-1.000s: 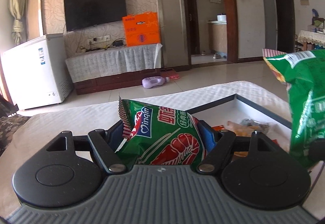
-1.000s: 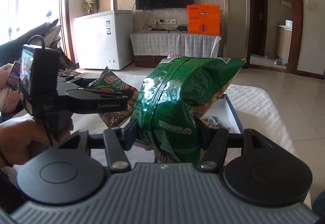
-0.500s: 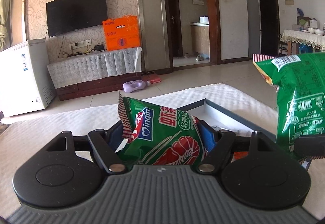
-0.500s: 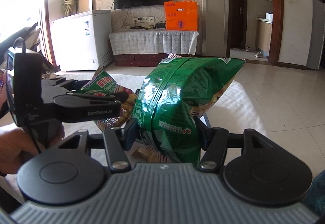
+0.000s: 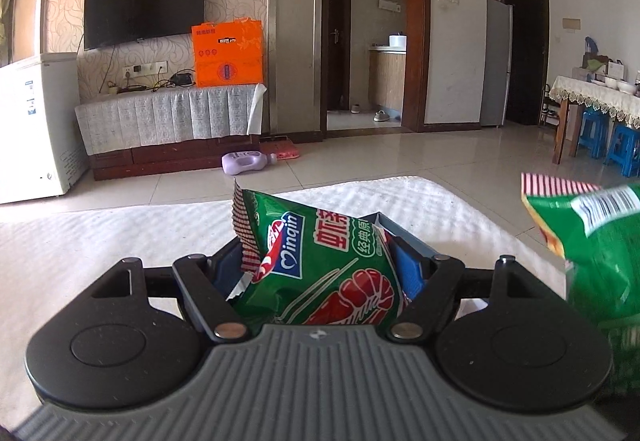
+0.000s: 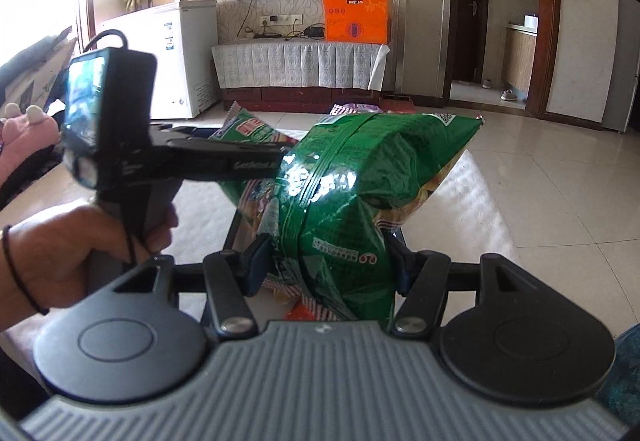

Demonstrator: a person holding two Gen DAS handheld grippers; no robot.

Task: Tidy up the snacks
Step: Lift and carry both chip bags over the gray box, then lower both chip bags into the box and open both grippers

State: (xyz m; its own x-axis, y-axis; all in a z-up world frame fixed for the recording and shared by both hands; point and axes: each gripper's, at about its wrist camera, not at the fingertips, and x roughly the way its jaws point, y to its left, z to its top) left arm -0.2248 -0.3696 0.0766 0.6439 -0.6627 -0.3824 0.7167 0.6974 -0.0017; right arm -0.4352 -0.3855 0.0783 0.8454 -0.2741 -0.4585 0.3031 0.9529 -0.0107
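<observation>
White textured table cover spread beneath both grippers, large green crinkled foil snack bag clamped upright between right gripper fingers, smaller green shrimp-printed snack packet clamped between left gripper blue-padded fingers above the cover.

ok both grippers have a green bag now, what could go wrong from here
1. The left gripper and right gripper are close together: the left bag and right bag nearly touch and could knock.
2. Both bags are puffy and glossy, so either might slip or get crushed.
3. The bags hide most of the box, so placing could miss.
</observation>
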